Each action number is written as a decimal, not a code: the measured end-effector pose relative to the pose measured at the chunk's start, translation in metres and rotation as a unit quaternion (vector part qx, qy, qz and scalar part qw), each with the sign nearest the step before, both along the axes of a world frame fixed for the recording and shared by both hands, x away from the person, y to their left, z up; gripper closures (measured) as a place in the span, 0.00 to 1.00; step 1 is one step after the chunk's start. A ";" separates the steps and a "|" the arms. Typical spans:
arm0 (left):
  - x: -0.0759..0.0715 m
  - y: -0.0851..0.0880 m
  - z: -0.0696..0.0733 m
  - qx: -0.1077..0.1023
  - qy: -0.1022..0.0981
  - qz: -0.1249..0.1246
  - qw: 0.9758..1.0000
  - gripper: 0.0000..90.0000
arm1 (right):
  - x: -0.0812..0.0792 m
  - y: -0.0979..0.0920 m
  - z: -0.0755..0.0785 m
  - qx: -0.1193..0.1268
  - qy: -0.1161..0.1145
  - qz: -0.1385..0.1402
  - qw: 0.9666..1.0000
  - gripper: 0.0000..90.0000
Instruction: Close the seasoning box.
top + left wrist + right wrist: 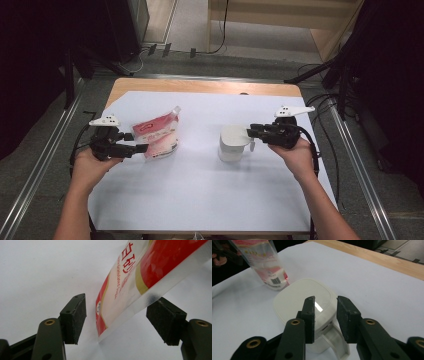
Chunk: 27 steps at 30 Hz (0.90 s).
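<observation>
A red and white pouch (159, 132) with red print stands tilted on the white sheet at the left. Its sealed edge (130, 282) lies between the jaws of my left gripper (137, 142) (121, 298), which is open; neither pad presses it. To the right, a white lidded container (231, 142) (294, 300) stands upright with its handle (334, 340) toward my right gripper (250, 132) (326, 300). That gripper's jaws are a little apart over the handle, with the lid showing through the gap. The pouch (268, 267) stands behind the container.
A white sheet (200, 190) covers most of the wooden table (200, 86). Cables (325, 100) trail over the floor off the table's right side. Metal rails (45, 150) run along both sides.
</observation>
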State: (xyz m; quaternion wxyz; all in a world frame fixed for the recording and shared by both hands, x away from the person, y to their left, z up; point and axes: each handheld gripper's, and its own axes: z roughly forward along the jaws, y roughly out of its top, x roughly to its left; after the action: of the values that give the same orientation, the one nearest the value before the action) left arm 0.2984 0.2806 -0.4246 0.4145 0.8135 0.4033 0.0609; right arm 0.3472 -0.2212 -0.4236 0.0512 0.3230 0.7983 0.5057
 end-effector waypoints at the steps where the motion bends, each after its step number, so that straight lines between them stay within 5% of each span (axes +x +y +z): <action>1: 0.000 0.000 0.000 0.001 0.000 0.001 1.000 0.37 | 0.000 -0.002 0.000 -0.001 -0.003 -0.002 1.000 0.73; 20: 0.000 0.002 -0.001 0.006 0.002 0.005 1.000 0.37 | -0.007 -0.049 -0.011 -0.008 -0.044 -0.069 0.997 0.53; 27: -0.002 0.007 0.000 0.004 -0.002 0.015 1.000 0.37 | -0.011 -0.060 -0.019 -0.019 -0.039 -0.095 0.995 0.44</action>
State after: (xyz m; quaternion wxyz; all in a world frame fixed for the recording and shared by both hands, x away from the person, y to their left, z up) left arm 0.2964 0.2873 -0.4247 0.4115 0.8089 0.4141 0.0700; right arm 0.3359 -0.2816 -0.4429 0.1363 0.3767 0.7709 0.4952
